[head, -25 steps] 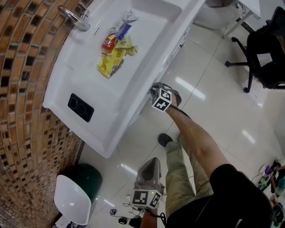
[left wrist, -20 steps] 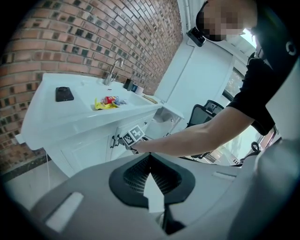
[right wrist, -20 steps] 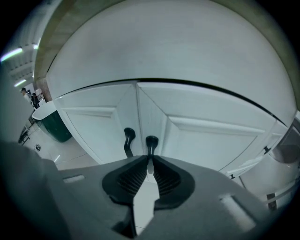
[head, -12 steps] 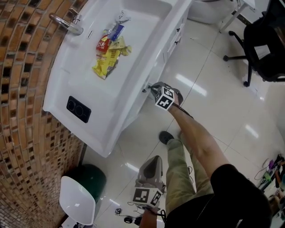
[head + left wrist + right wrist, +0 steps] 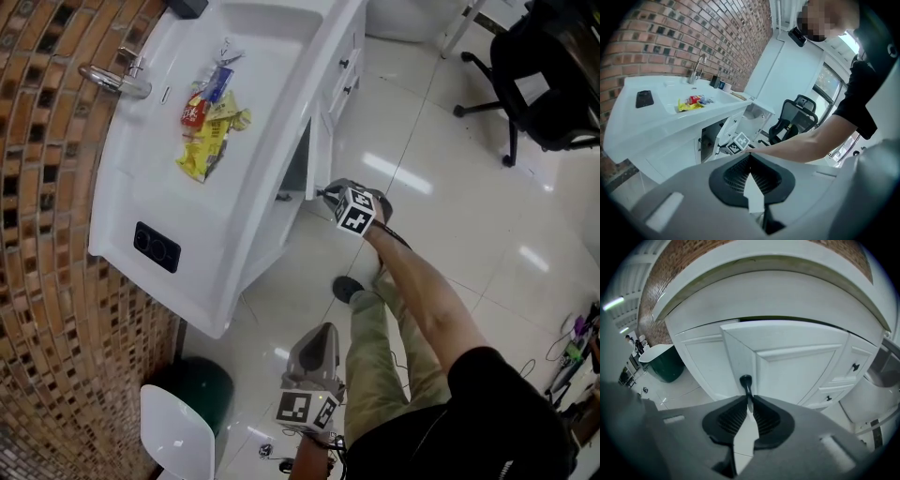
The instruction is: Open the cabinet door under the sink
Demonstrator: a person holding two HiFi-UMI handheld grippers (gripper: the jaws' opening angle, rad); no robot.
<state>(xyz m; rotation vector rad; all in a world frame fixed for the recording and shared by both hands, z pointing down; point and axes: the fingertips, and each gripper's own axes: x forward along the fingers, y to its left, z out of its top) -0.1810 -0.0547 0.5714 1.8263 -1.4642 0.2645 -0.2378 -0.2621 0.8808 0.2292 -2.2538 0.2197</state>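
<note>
Right gripper view shows the right gripper [image 5: 748, 397] with its jaws narrowed onto the stem of the black knob [image 5: 746, 379] on the door [image 5: 801, 366]. The door hangs under the sink [image 5: 253, 159] and stands partly ajar. It looks like a stiff, light painted panel on hinges. The small, smooth knob is the only hold and may slip, so a steady pull along the hinge arc seems wise. The left gripper [image 5: 749, 156], jaws together and empty, is held away from the sink.

- On my feed, the white desk [image 5: 202, 286] carries snack packets [image 5: 206, 131] in its basin [image 5: 272, 61] and a black device [image 5: 156, 247] near one corner.
- The glossy tiled floor [image 5: 450, 187] bears a green bin [image 5: 202, 389] and a black office chair [image 5: 544, 84].
</note>
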